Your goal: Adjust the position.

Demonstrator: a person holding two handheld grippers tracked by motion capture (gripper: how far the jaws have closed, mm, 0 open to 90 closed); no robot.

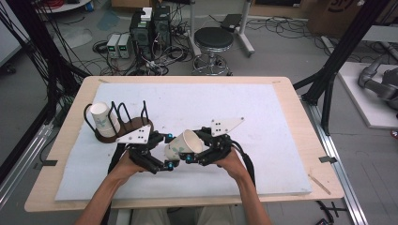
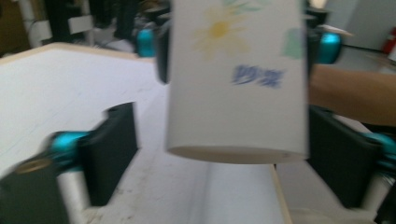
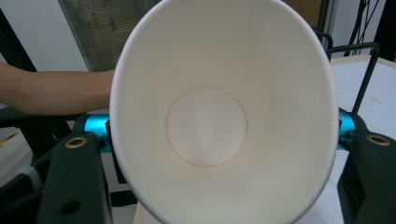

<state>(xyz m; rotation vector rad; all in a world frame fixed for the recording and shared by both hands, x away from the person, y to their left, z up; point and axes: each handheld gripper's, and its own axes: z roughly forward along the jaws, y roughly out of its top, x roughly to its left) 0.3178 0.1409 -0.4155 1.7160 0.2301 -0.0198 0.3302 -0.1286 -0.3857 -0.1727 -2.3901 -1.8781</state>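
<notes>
A white paper cup point(image 1: 180, 145) with a flower print lies on its side in the air between my two grippers, over the near part of the white mat point(image 1: 234, 108). My right gripper point(image 1: 195, 145) is shut on its rim end. In the right gripper view the cup's open mouth point(image 3: 205, 126) faces the camera, squeezed oval between the jaws of that gripper point(image 3: 219, 130). My left gripper point(image 1: 170, 151) is open around the base end. In the left gripper view the cup point(image 2: 233, 93) sits between the jaws of this gripper point(image 2: 224, 158), with a clear gap at the left jaw.
A dark rack with wire loops point(image 1: 123, 127) stands on the mat's left side, just left of my left hand, with a second paper cup point(image 1: 103, 119) lying in it. The wooden table edge point(image 1: 309, 140) runs around the mat. A stool point(image 1: 213, 40) and computer boxes stand beyond the table.
</notes>
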